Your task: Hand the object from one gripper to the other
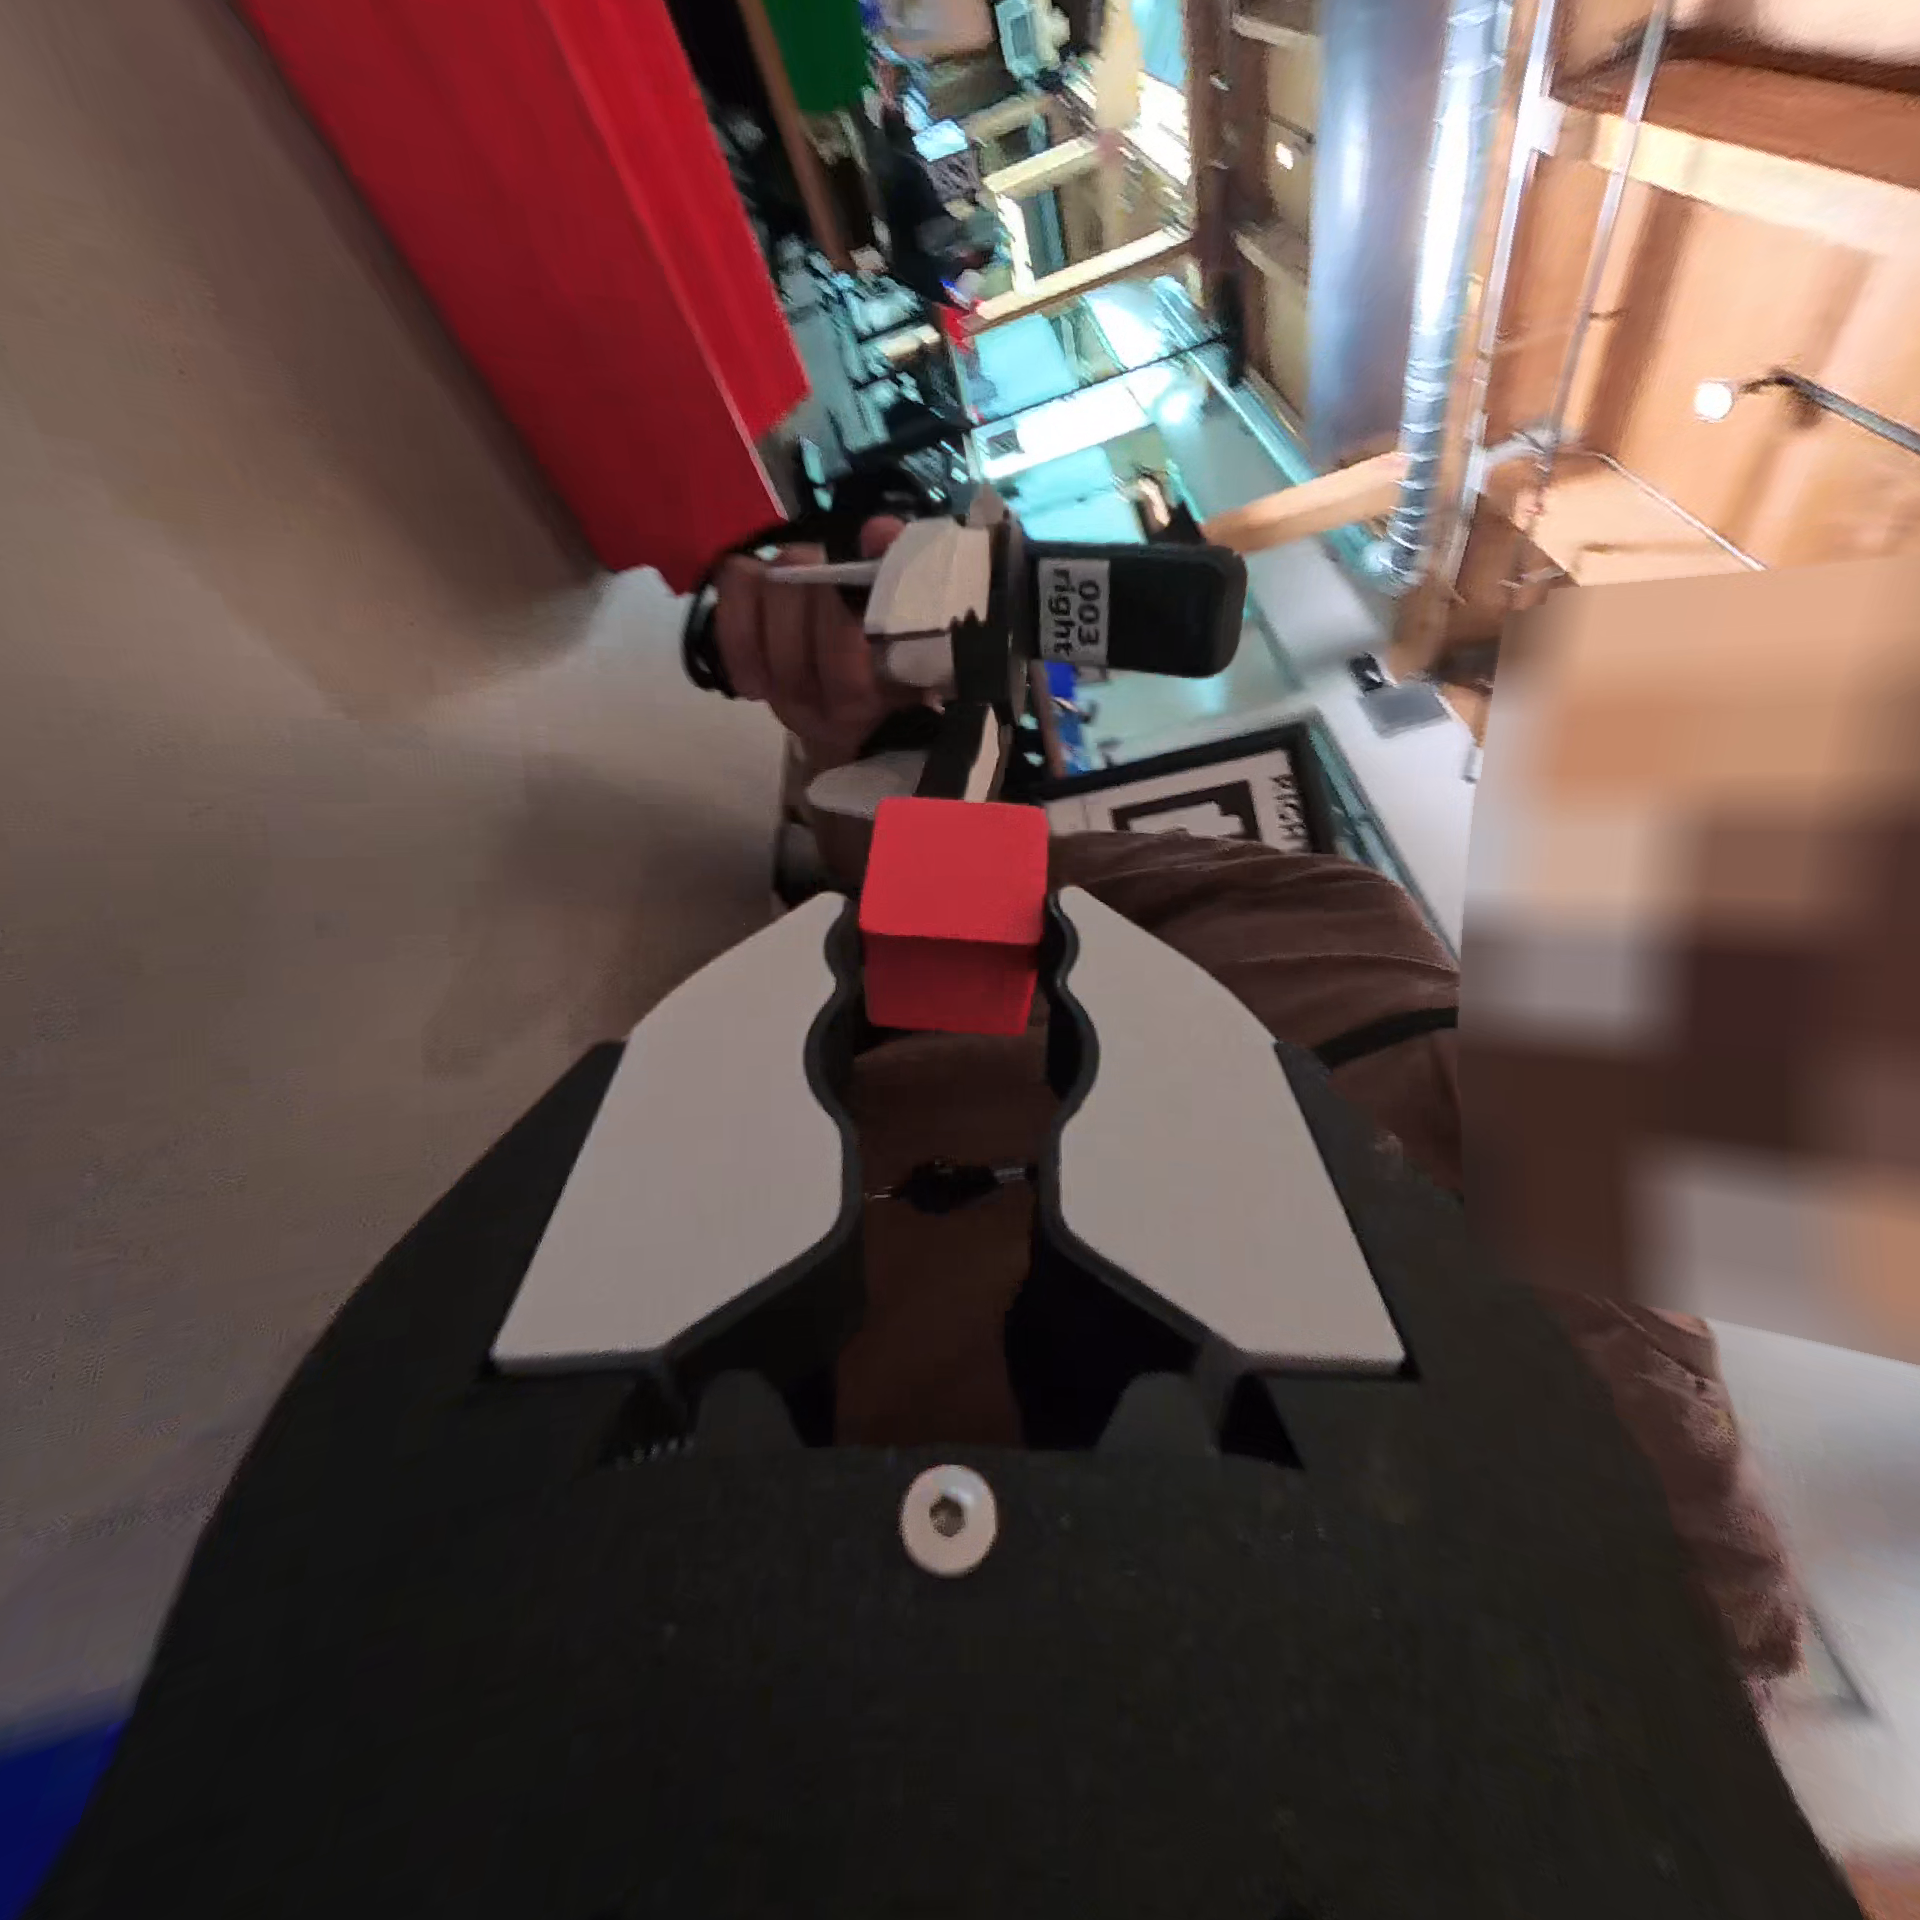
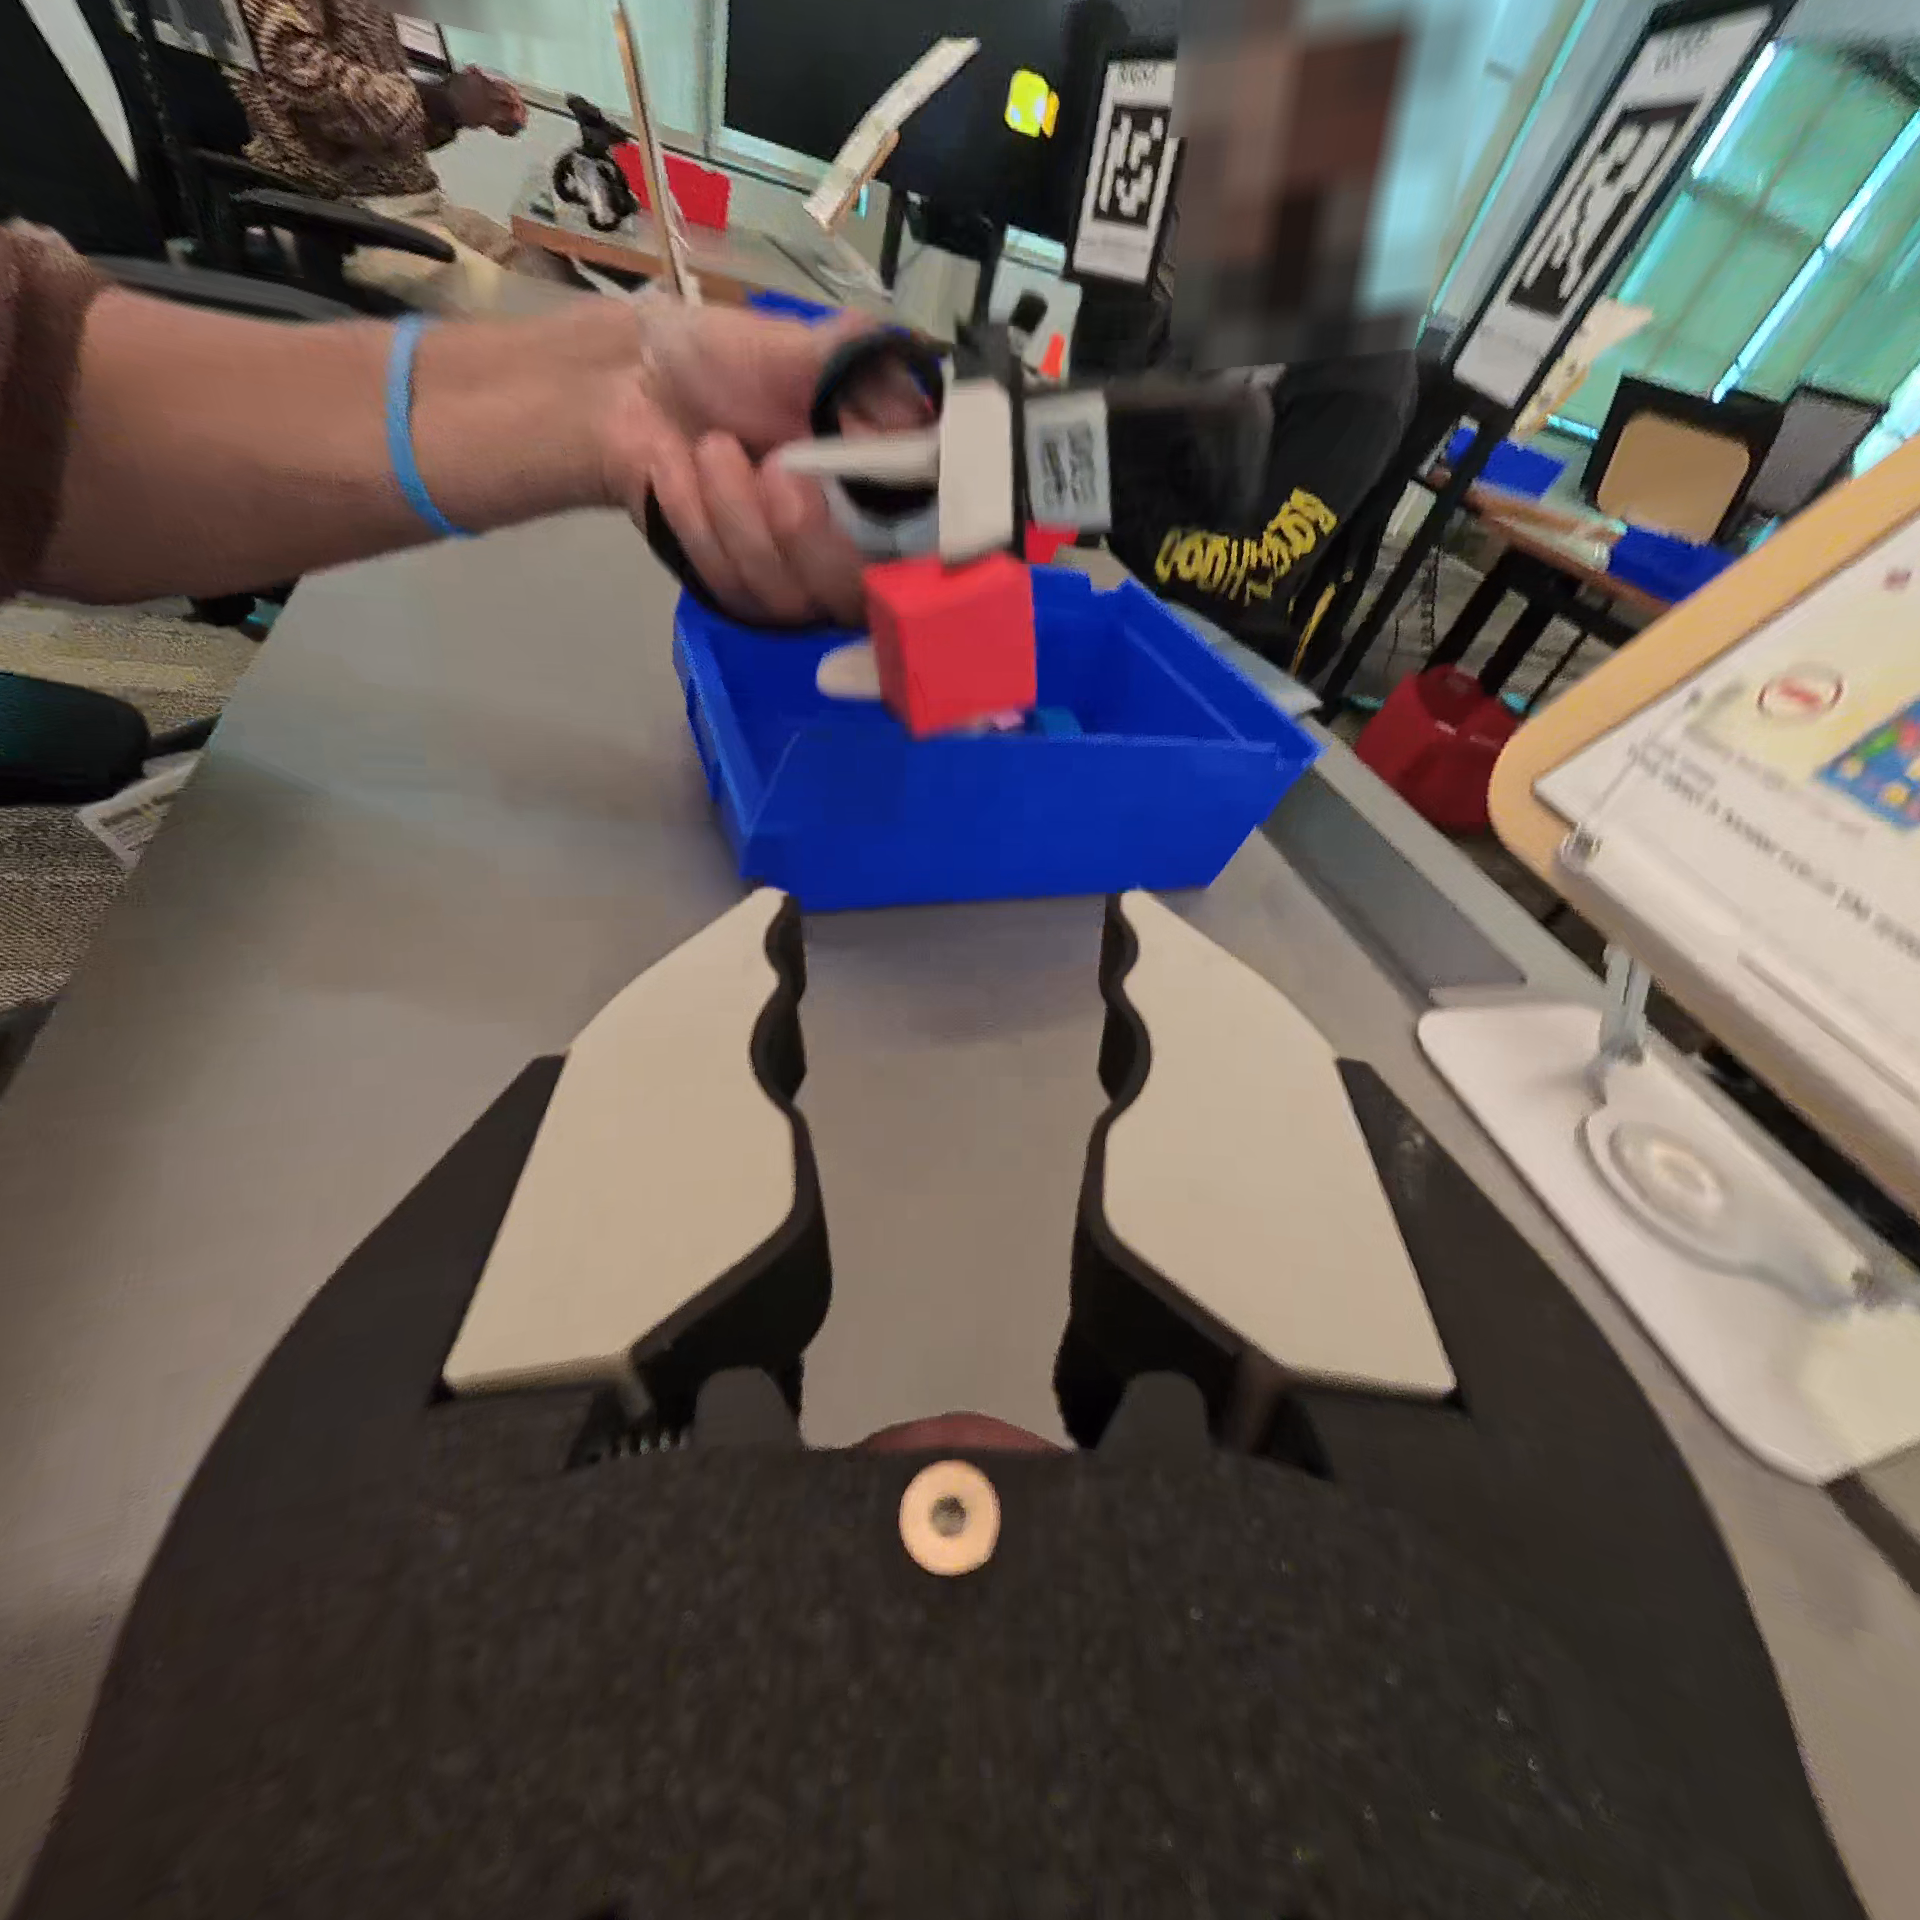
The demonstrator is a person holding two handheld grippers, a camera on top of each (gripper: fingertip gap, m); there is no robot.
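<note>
Pinching the red block (image 1: pixel 951 925) between its fingertips, the left gripper (image 1: pixel 951 935) holds it in the air above the blue bin (image 2: pixel 997 821), which sits on the grey table (image 2: pixel 416 779). Facing it from nearby, the right gripper (image 2: pixel 951 935) has its jaws spread with nothing between them, the block ahead of its tips and not yet inside the gap. Judging from this, the pickup is done and the handover itself remains: the right gripper must close in and clamp the block before the left lets go.
</note>
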